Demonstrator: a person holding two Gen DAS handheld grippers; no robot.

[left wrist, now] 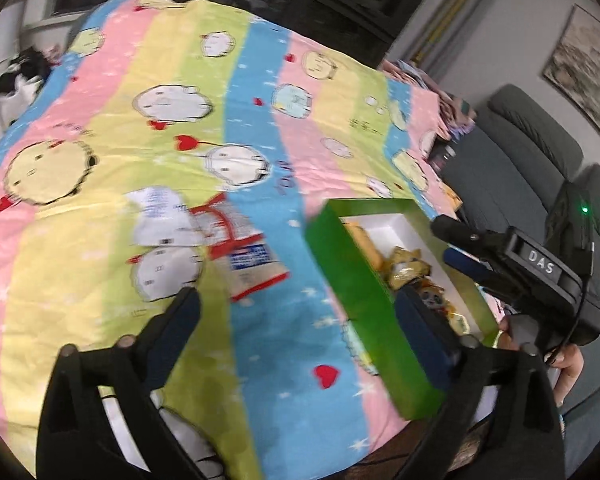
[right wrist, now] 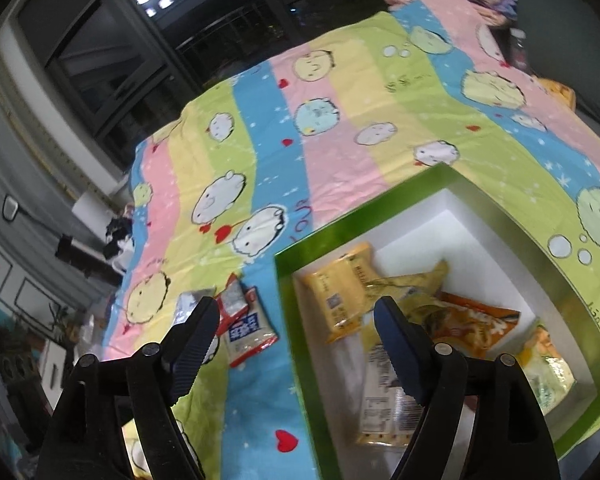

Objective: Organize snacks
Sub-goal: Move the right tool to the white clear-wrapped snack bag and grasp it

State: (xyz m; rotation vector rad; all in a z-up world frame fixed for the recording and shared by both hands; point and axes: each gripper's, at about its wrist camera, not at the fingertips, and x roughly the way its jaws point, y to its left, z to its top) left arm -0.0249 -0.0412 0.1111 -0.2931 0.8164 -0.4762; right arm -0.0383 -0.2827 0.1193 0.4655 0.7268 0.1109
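A green box with a white inside stands on the striped cartoon cloth and holds several snack packets. Its rim also shows in the right wrist view. Two packets lie on the cloth left of the box: a red and white one, also seen in the right wrist view, and a white one. My left gripper is open and empty above the cloth, its right finger by the box wall. My right gripper is open and empty, straddling the box's left wall; it also shows in the left wrist view.
The cloth covers the whole table. A grey sofa stands to the right. A pile of colourful items sits at the table's far right edge. Dark windows are behind the table.
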